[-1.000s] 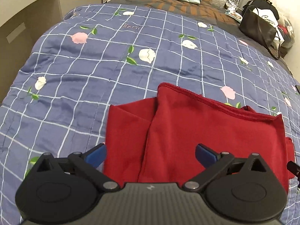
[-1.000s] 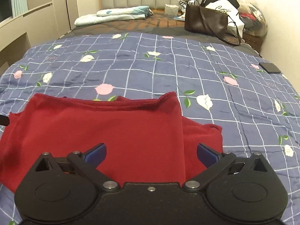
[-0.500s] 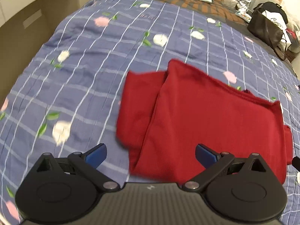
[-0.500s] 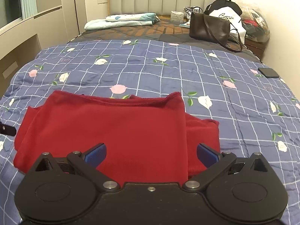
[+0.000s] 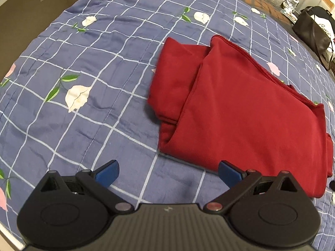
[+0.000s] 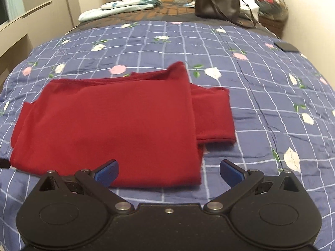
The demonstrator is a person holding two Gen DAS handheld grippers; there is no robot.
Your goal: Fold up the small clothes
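Note:
A dark red garment [image 5: 240, 113] lies folded flat on the blue checked floral quilt [image 5: 83, 83], with a narrower folded layer sticking out at one side. In the right wrist view the same red garment [image 6: 117, 123] fills the middle, its extra layer poking out on the right. My left gripper [image 5: 168, 172] hovers open just short of the garment's near edge, nothing between its blue-tipped fingers [image 5: 107, 172]. My right gripper [image 6: 168, 172] is open too, over the garment's near right corner and holding nothing.
A dark handbag [image 6: 217, 6] and a pile of bags sit at the head of the bed, right side. Folded pale blue bedding [image 6: 121, 8] lies at the far left. A black phone [image 6: 285, 46] rests near the quilt's right edge. Beige cabinetry [image 5: 31, 6] borders the bed's left.
Both grippers have drawn back and risen from the garment, so its near edge now shows in front of the fingers. The left view has swung left, showing more quilt.

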